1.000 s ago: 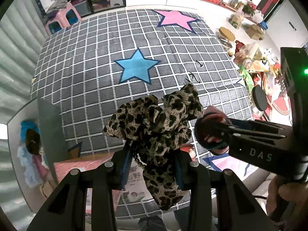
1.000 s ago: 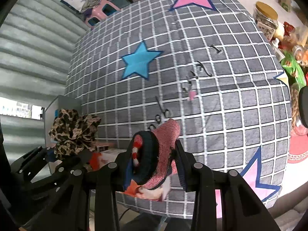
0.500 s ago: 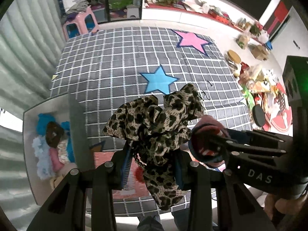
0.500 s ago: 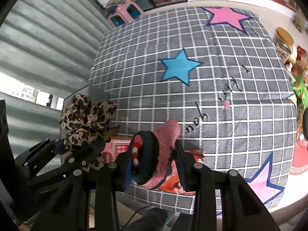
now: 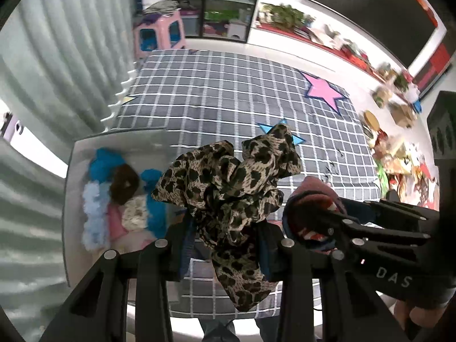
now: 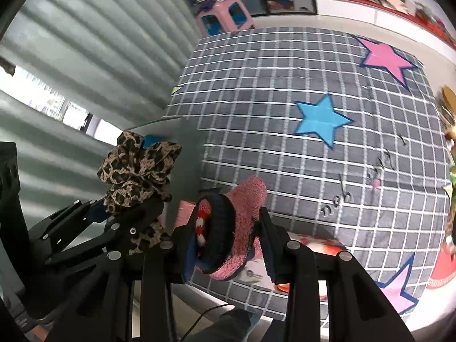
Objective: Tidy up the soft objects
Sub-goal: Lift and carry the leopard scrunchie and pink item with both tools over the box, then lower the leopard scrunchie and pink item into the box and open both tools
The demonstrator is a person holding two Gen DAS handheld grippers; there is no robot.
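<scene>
Both claws are clamped: left claw (image 5: pixel 225 245) pinches a floppy, light leopard-print scrunchie (image 5: pixel 228 182) mid-bunch; right claw (image 6: pixel 228 245) squeezes a soft pink sock roll (image 6: pixel 230 228).

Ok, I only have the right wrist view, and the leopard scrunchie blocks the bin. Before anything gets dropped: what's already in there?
Observer: The left wrist view looks into the grey bin. A brown scrunchie lies on blue fluffy pieces, with light blue and pink ones beside them.
Operator: Is the leopard one above that pile?
Observer: Not clearly. The leopard scrunchie, clamped in the left gripper, appears beside the bin's right wall, with its tail hanging below the gripper.
Operator: Any bare spot inside?
Observer: Yes, bare bin floor shows at the far end, beyond the blue pieces.
</scene>
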